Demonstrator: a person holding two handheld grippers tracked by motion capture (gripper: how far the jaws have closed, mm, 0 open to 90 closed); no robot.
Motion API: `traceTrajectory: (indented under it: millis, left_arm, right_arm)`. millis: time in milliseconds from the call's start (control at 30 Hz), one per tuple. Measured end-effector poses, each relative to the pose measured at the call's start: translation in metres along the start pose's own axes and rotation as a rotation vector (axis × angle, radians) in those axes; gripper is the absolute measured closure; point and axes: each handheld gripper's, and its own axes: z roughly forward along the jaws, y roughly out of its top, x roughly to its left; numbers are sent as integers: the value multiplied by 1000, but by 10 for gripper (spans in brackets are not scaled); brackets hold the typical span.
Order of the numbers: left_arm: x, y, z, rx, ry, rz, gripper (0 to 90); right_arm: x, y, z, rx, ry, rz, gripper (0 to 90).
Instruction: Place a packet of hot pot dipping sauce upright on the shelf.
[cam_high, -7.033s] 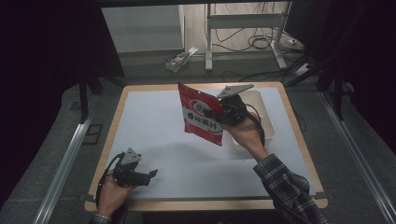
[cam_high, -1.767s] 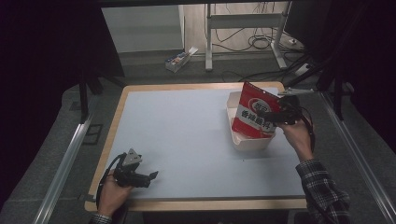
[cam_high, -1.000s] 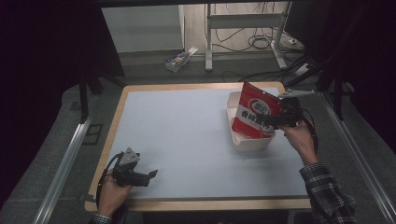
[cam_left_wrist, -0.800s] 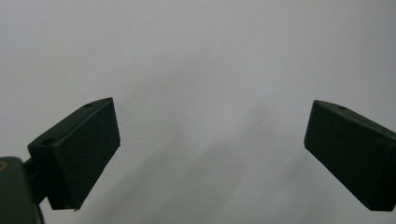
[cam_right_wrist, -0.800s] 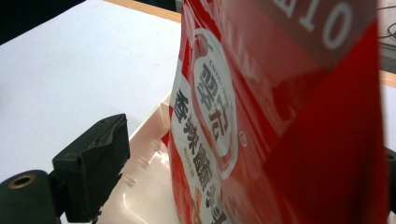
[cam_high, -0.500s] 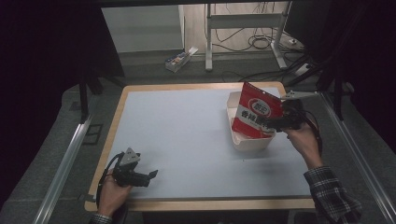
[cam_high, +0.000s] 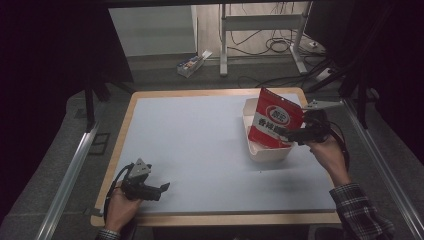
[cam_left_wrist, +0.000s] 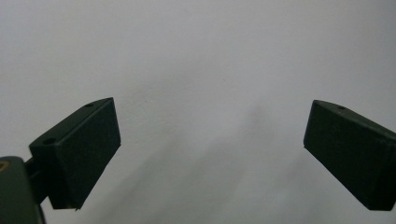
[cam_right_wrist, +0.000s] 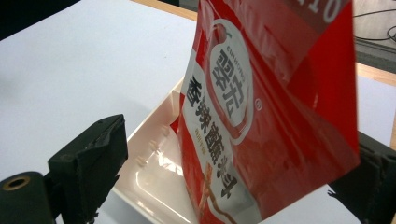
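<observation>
Between the wide-parted jaws of the right claw (cam_right_wrist: 224, 186), a red snack bag (cam_right_wrist: 261, 116) is seen standing nearly upright, its lower end set down inside a shallow white tray (cam_right_wrist: 149, 172). In the right gripper view one jaw is held clear of the bag on the tray's side, with a plain gap between them; the other jaw lies behind the bag's far edge, and whether it touches the bag there cannot be told. No grip on the bag is shown, since the jaws are spread wider than the bag is thick.

In the high view the right claw (cam_high: 292, 134) is held at the near right side of the bag (cam_high: 272, 125), just above the tray's (cam_high: 265, 152) right end, and it is carried by a hand (cam_high: 327, 152) with a checked sleeve (cam_high: 360, 215) behind it. The bag leans slightly away from the claw, and its top edge rises above the claw's grey plate. The tray sits on the pale table (cam_high: 200, 145), directly below and ahead of the claw.

Well apart from all this, at the near left corner of the table, the left claw (cam_high: 162, 187) is held low by the other hand (cam_high: 120, 207). In the left gripper view its jaws are spread wide over bare table surface (cam_left_wrist: 201, 70), and nothing is held between them.
</observation>
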Motion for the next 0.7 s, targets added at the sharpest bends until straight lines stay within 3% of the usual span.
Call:
traceTrajectory:
  millis: [700]
  left_arm:
    - [-1,0,0,-6,0,6,36]
  right_arm:
    - [14,-12,-16,0,4,-25,60]
